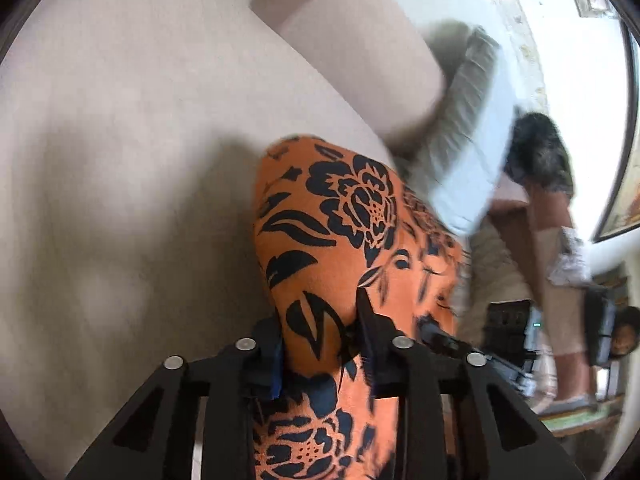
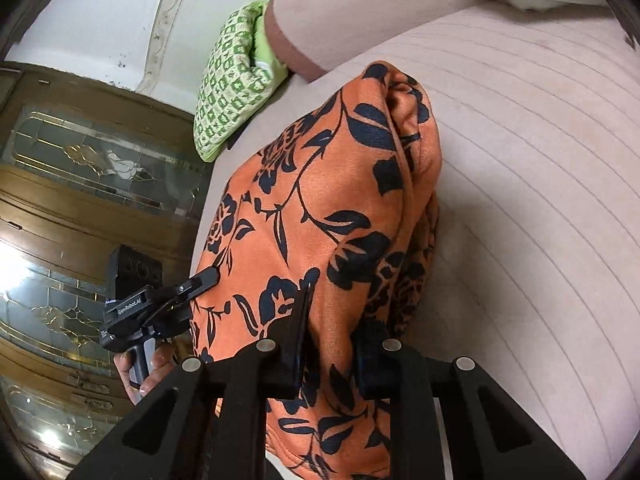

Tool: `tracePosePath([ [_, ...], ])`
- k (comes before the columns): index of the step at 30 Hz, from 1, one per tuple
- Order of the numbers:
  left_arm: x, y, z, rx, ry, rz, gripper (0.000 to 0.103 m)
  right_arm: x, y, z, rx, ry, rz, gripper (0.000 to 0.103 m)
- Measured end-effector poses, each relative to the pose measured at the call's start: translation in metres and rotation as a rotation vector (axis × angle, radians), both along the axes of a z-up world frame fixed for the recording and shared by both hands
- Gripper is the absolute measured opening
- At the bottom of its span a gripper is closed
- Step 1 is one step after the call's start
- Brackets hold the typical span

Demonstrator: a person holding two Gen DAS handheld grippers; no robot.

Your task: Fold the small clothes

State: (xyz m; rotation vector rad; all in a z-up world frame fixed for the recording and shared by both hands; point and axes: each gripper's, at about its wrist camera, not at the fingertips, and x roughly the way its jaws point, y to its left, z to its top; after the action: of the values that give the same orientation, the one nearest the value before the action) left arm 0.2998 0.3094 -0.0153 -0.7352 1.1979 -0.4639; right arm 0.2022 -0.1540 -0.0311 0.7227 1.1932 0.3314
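From the left wrist, a beige sofa seat is spreading left and far, with a white wall at right; the left gripper is pinching the orange floral garment, which is bulging just beyond it. From the right wrist, the ribbed seat is lying right, a green checked cloth far left before a wooden glass cabinet; the right gripper is clamping the garment's near edge.

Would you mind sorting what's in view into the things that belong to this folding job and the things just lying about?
In the job:
- orange floral garment
- left gripper, shut on it
- right gripper, shut on it
- beige sofa seat under it

Just lying about:
- green patterned cloth
- wooden glass-front cabinet
- grey striped cushion
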Motion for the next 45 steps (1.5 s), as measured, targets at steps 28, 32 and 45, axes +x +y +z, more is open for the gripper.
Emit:
tracePosePath([
  [28,-0.010,0.025,0.006,0.277,-0.002,0.087,0.055,-0.043,0.081,-0.016,0.021,0.125,0.149,0.014],
  [32,-0.013,0.021,0.001,0.262,0.027,0.078,0.055,-0.054,0.085,-0.087,-0.115,0.299,0.152,0.028],
  [45,0.000,0.003,0.015,0.167,-0.061,0.071,0.055,-0.015,0.060,-0.019,-0.310,-0.084,0.006,0.068],
])
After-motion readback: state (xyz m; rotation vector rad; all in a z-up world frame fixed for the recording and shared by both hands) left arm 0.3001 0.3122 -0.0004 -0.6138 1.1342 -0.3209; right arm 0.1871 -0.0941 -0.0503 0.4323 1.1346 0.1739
